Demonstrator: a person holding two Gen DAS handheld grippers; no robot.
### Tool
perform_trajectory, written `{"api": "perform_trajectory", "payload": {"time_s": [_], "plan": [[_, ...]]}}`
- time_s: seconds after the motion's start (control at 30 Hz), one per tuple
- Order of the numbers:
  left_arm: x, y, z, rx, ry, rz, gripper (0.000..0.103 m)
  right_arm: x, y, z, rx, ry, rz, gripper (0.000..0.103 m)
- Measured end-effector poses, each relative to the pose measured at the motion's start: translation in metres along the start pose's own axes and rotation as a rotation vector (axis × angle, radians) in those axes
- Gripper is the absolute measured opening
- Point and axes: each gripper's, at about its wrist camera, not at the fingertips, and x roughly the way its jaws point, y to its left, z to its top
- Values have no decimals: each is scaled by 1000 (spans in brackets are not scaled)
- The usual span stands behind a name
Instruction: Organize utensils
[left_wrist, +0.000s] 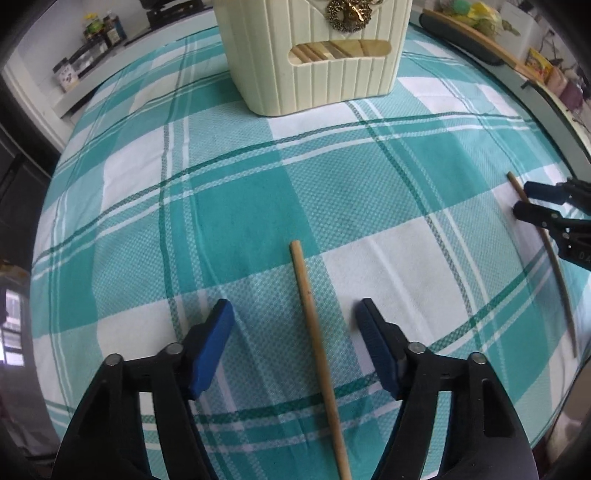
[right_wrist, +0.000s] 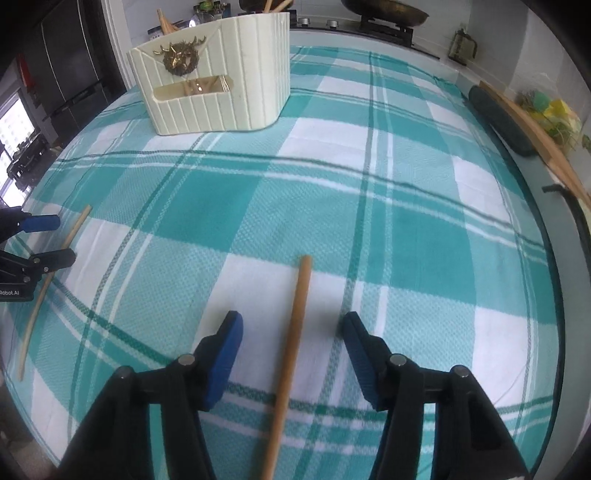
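My left gripper (left_wrist: 295, 314) is open, its blue pads on either side of a wooden stick (left_wrist: 314, 332) lying on the teal checked cloth, not touching it. My right gripper (right_wrist: 291, 326) is open the same way around a second wooden stick (right_wrist: 291, 339). Each gripper also shows in the other view: the right gripper (left_wrist: 524, 201) straddles its stick (left_wrist: 554, 266) at the right edge, and the left gripper (right_wrist: 62, 240) straddles its stick (right_wrist: 48, 280) at the left edge. A cream ribbed utensil holder (left_wrist: 314, 55) stands at the far side, also in the right wrist view (right_wrist: 218, 70), with wooden pieces inside.
The teal and white checked cloth (left_wrist: 258, 184) covers the table. A dark oval object and a wooden board (right_wrist: 517, 122) lie along the right edge. Shelves with jars (left_wrist: 92, 37) stand at the far left. A stove with a pan (right_wrist: 384, 14) is behind the table.
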Motion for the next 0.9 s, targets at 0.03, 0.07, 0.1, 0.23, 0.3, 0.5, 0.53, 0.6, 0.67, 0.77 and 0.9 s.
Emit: {"api": "perform_trajectory", "payload": {"time_s": [0.03, 0.07, 0.1, 0.23, 0.3, 0.5, 0.53, 0.6, 0.67, 0.77, 0.9], "plan": [[-1, 0, 3, -7, 0, -15, 39, 2, 2, 5, -3, -5, 8, 41], [-1, -2, 5, -5, -5, -3, 26, 3, 3, 9, 1, -6, 17, 22], [-1, -5, 6, 2, -6, 12, 7, 4, 5, 12, 3, -5, 12, 7], [-13, -8, 3, 2, -63, -10, 4, 3, 5, 14, 39, -20, 13, 6], [-33, -6, -3, -24, -127, -31, 4, -9, 2, 11, 68, -58, 38, 6], [-117, 3, -20, -101, -333, -90, 4, -88, -5, 2, 115, -251, 106, 6], [-132, 5, -22, -110, -368, -101, 4, -103, -5, 0, 116, -287, 116, 6], [-161, 6, -29, -120, -435, -119, 4, -131, -4, -5, 109, -352, 130, 6], [-187, 7, -34, -124, -500, -125, 5, -158, 0, -11, 96, -418, 141, 6], [-215, 8, -37, -132, -571, -136, 4, -192, 5, -18, 69, -518, 135, 6], [-236, 6, -34, -137, -629, -147, 4, -222, 13, -18, 58, -627, 120, 6]]}}
